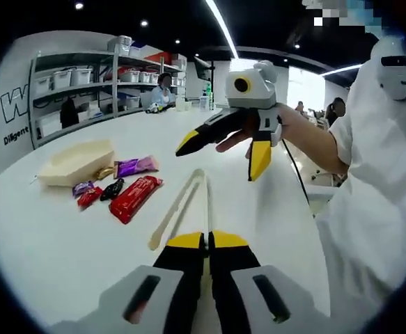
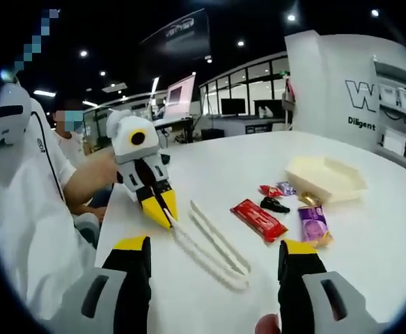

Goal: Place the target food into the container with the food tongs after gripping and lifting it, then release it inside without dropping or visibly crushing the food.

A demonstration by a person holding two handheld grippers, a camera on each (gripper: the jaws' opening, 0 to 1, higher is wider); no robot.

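Note:
Pale food tongs (image 1: 180,205) lie on the white table (image 1: 70,257), their joined end pointing away from me. My left gripper (image 1: 207,240) is shut on the tip of one tong arm; in the right gripper view it (image 2: 161,211) meets that arm's end of the tongs (image 2: 213,247). My right gripper (image 2: 216,245) is wide open and holds nothing; it (image 1: 223,154) hovers above the table beyond the tongs. A red wrapped bar (image 1: 134,197) (image 2: 258,219), a purple packet (image 1: 136,165) (image 2: 314,224) and small candies (image 1: 112,188) lie beside a cream tray (image 1: 74,161) (image 2: 326,177).
A person in white (image 1: 377,174) stands at the table's edge, holding both grippers. Shelves with bins (image 1: 84,83) run behind the table. Bottles (image 1: 206,101) stand at its far end, where other people sit. Desks and monitors (image 2: 178,94) fill the room beyond.

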